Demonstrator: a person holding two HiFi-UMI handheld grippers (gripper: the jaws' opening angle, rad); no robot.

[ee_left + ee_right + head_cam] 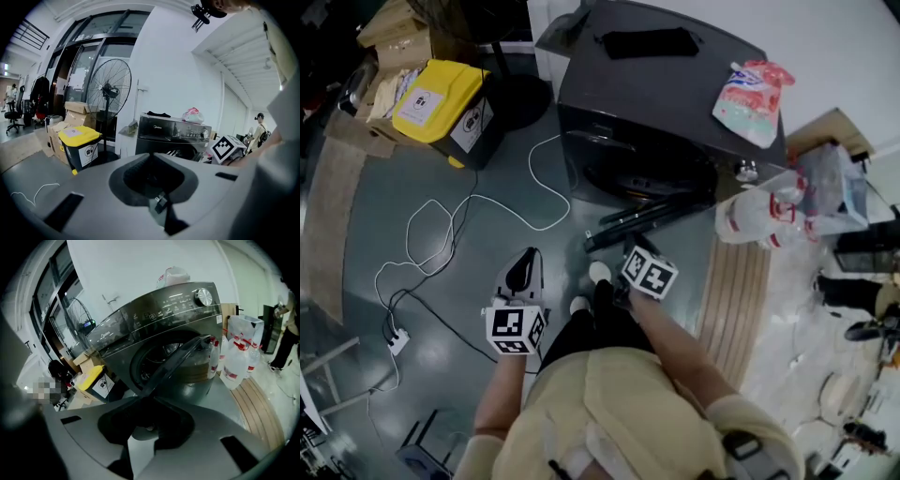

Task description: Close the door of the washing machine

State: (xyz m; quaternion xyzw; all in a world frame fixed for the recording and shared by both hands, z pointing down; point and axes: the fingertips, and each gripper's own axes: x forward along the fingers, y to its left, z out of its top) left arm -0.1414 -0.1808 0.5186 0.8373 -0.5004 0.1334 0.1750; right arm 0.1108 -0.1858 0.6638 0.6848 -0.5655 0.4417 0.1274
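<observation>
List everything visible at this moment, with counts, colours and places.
washing machine: one, dark grey, centre, by the white wall
door: one, dark, swung open
pouch: one, pink-red, on the machine's top
cloth: one, black, on the machine's top
bin: one, yellow lid, left of machine
cable: one, white, on the floor
jugs: several, clear, right of machine
fan: one, black, beside bin
left hand-held gripper: jaws together, empty
right hand-held gripper: jaws together, near the door's edge

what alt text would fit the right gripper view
A dark front-loading washer fills the frame, its door swung open toward the camera. The right gripper has its jaws shut at the door's near edge; clear bottles stand beside the washer.
</observation>
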